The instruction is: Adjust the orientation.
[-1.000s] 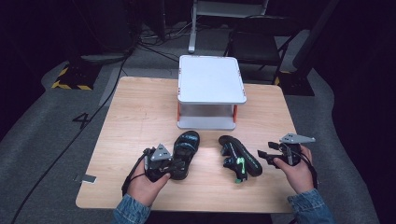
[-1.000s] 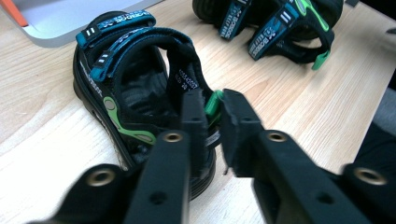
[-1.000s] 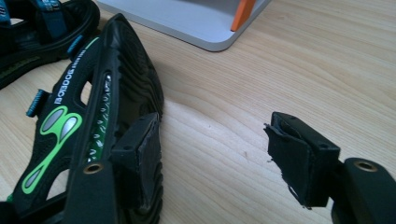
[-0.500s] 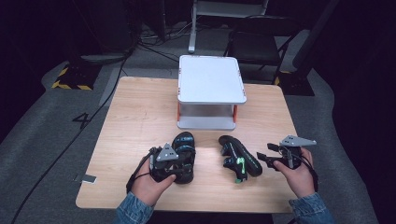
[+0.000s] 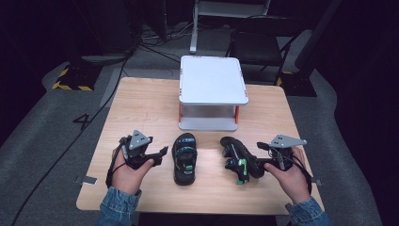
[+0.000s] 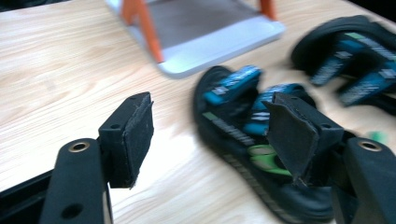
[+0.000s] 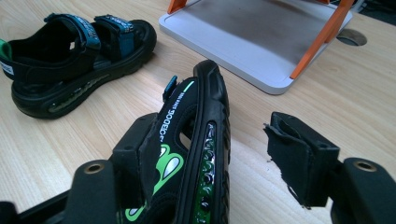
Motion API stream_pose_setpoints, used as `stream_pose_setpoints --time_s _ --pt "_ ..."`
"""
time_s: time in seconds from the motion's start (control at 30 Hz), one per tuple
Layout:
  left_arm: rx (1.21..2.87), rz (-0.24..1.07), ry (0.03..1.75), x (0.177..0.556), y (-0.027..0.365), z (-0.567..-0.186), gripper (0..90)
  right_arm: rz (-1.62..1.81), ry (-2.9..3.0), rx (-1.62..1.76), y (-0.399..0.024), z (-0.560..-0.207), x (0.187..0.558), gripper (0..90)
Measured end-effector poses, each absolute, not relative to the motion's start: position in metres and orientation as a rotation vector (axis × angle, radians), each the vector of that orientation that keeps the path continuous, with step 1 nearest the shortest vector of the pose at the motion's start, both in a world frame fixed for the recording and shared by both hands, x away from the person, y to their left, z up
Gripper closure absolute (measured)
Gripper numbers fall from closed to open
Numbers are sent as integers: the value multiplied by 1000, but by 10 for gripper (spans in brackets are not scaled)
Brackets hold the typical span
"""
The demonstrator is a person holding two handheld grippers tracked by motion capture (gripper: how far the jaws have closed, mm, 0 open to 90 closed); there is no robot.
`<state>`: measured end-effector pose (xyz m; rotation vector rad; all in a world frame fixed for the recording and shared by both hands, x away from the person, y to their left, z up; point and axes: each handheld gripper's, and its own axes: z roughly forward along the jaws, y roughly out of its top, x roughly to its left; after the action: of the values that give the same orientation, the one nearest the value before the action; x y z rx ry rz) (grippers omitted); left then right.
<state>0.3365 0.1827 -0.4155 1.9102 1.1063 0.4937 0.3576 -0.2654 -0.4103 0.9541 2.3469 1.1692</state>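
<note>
Sandals sat side by side on the bench (image 5: 141,99) before the white stand (image 5: 212,89), apparently being paired up. The left sandal (image 5: 184,157) stood upright just right of the left tool (image 5: 162,151), whose jaws had just been opening, nothing between them. The right sandal (image 5: 237,157), tipped on its edge, lay between the right tool's (image 5: 258,162) spread jaws, one pad touching its sole.

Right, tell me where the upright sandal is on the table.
In the high view the upright sandal stands near the table's front edge, just left of centre, in front of the white stand. The open left tool is beside it, apart.
</note>
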Motion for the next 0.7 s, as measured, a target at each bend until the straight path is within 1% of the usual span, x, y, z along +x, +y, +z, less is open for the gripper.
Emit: stream_pose_setpoints --time_s 0.13,0.3,0.47,0.5,0.7 --pt "1931 524 1157 341 195 -422 288 1154 2350 960 -264 -411 360 361" --pt "1997 548 1211 347 207 -435 274 1130 2382 962 -259 -414 363 369" --pt "2011 528 1242 351 212 -446 273 1121 2480 888 -242 -417 365 454" --pt "2013 525 1242 352 212 -448 274 1085 2513 865 -237 -421 366 487" --pt "2007 514 1230 352 211 -448 275 1069 2512 832 -235 -424 367 493"
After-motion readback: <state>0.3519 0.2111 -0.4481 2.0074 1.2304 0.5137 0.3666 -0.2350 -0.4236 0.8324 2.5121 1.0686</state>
